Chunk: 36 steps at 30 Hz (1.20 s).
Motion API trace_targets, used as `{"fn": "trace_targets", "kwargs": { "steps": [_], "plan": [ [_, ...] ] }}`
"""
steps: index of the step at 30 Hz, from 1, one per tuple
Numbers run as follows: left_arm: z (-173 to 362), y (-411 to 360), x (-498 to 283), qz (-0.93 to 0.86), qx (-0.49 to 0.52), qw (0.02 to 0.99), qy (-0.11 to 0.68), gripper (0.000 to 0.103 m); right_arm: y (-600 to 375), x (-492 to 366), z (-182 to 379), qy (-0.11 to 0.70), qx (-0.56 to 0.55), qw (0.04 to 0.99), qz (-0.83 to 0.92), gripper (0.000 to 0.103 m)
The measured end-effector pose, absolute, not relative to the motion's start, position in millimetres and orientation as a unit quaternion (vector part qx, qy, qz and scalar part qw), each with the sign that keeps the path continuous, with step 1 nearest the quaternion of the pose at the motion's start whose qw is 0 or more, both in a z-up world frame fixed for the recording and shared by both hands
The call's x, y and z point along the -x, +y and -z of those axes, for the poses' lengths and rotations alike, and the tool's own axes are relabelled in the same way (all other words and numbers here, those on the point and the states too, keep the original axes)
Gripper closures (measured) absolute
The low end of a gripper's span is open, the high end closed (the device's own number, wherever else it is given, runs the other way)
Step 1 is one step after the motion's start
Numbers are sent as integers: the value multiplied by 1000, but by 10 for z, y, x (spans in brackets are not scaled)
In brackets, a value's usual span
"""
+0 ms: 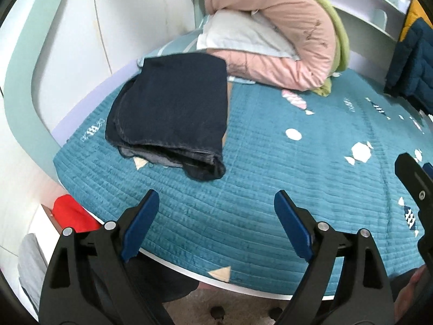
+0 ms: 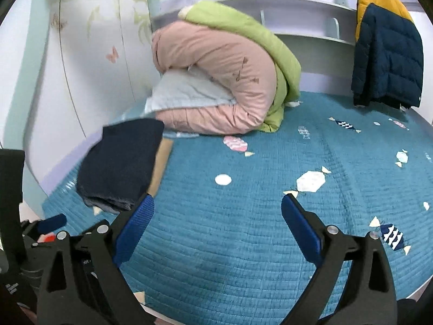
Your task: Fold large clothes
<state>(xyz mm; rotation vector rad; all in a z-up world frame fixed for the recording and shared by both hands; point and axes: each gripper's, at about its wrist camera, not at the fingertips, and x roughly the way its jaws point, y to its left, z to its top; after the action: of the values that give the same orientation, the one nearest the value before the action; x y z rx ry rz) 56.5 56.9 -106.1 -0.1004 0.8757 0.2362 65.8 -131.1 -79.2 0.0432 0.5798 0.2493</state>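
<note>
A dark navy pair of jeans (image 1: 173, 108) lies folded into a thick rectangle on the teal quilted bed cover (image 1: 270, 178), near the bed's left edge. It also shows in the right wrist view (image 2: 121, 168). My left gripper (image 1: 216, 197) is open and empty, held over the bed's front edge, below the jeans and apart from them. My right gripper (image 2: 217, 200) is open and empty, over the cover to the right of the jeans. The right gripper's body shows at the right edge of the left wrist view (image 1: 416, 184).
A rolled pink and green duvet (image 2: 222, 81) with a white pillow (image 2: 186, 92) lies at the head of the bed. A navy and yellow puffer jacket (image 2: 387, 54) hangs at the right. A wardrobe (image 2: 89, 67) stands left. A red item (image 1: 70, 211) lies beside the bed.
</note>
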Motion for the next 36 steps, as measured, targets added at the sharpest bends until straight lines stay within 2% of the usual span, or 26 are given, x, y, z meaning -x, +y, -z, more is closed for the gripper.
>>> {"fn": "trace_targets", "kwargs": {
  "steps": [8, 14, 36],
  "plan": [
    [752, 406, -330, -101, 70, 922, 366, 14, -1411, -534, 736, 257, -12, 954, -157, 10],
    [583, 271, -284, -102, 50, 930, 350, 13, -1508, -473, 652, 229, -35, 960, -159, 10],
    [424, 83, -249, -107, 23, 948, 300, 11, -1781, -409, 555, 189, -48, 971, -137, 8]
  ]
}}
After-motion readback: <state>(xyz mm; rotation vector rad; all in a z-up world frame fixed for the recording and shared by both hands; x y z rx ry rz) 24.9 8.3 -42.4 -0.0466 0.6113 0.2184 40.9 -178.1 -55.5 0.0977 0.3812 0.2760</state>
